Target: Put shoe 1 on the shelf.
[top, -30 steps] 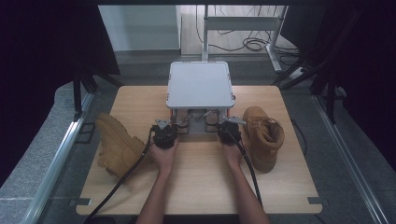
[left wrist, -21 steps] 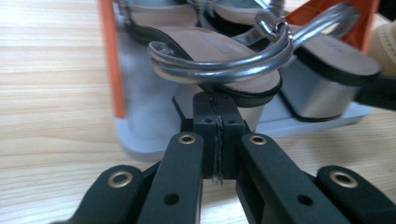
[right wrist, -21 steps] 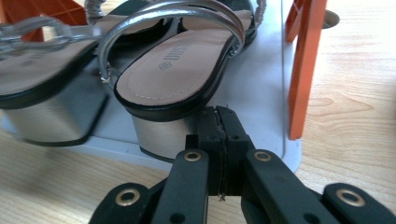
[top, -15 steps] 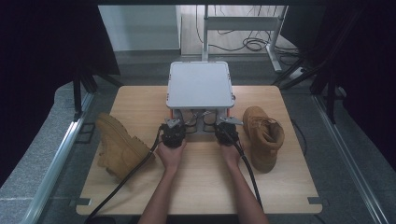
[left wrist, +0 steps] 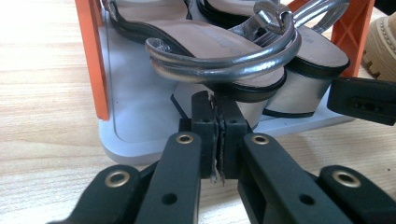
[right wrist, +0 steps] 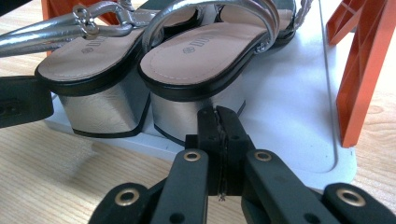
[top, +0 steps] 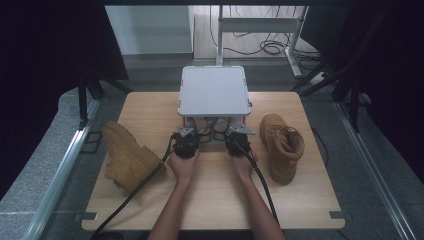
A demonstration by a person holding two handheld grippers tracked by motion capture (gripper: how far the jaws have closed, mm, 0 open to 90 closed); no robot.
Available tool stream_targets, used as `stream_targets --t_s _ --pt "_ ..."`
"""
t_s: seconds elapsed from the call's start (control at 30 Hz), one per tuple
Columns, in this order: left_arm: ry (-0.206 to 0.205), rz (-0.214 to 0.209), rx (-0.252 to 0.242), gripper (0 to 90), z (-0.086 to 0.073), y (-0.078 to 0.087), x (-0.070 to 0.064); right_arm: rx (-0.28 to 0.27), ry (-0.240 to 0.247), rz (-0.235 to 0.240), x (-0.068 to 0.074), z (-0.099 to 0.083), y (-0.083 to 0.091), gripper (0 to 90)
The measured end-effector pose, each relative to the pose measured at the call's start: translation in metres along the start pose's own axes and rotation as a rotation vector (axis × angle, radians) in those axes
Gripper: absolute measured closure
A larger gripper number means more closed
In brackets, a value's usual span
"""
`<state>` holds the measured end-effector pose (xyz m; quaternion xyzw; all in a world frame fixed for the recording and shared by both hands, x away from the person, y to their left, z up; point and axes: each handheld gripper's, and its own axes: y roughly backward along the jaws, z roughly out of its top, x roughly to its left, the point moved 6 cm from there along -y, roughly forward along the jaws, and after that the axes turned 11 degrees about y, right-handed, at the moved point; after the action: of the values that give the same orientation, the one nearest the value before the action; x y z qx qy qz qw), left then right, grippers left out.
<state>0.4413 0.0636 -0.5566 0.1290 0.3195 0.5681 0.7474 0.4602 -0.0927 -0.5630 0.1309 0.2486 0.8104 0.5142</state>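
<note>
Sandals (left wrist: 243, 51) with silver straps and block heels sit as a pair on the lower grey tray of a small rack with orange uprights, at the far middle of the wooden tabletop (top: 210, 200).

From the high view, the rack (top: 215, 91) shows its flat grey top, with the sandals just visible beneath its near edge. A tan boot (top: 125, 157) lies on its side at the left of the tabletop, and a second tan boot (top: 282, 145) stands at the right. Two forearms come in from the near edge. The left tool (top: 186, 141) and the right tool (top: 238, 139) are held side by side, just in front of the rack, each trailing a black cable toward the near edge.

In the left gripper view, the left tool (left wrist: 217, 135) has its two black jaws pressed together with nothing between them. Their tips are close to the silver heel of the nearer sandal, above the edge of the grey tray (left wrist: 135, 126). An orange upright (left wrist: 93, 56) stands at the left, and part of the other tool shows at the right.

In the right gripper view, the right tool (right wrist: 220, 144) is likewise closed and empty, its tips just before the heel of the sandal (right wrist: 201, 60) on the tray (right wrist: 299, 102).
</note>
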Motion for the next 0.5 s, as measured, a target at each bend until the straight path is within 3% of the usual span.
stream_targets --t_s 0.13,0.3,0.4,0.5 --pt "-0.024 0.008 -0.022 86.5 0.002 0.007 -0.001 0.014 -0.016 -0.009 -0.003 0.0 0.006 89.2" --pt "-0.076 0.002 -0.037 86.0 -0.004 0.022 -0.008 -0.012 -0.011 0.01 -0.003 0.005 0.028 88.9" --pt "-0.066 -0.039 -0.018 85.0 -0.008 0.03 -0.009 -0.027 0.001 0.019 -0.001 0.006 0.042 88.5" --pt "-0.085 -0.063 -0.02 84.5 -0.012 0.042 -0.012 -0.028 0.028 0.031 0.003 0.006 0.053 88.3"
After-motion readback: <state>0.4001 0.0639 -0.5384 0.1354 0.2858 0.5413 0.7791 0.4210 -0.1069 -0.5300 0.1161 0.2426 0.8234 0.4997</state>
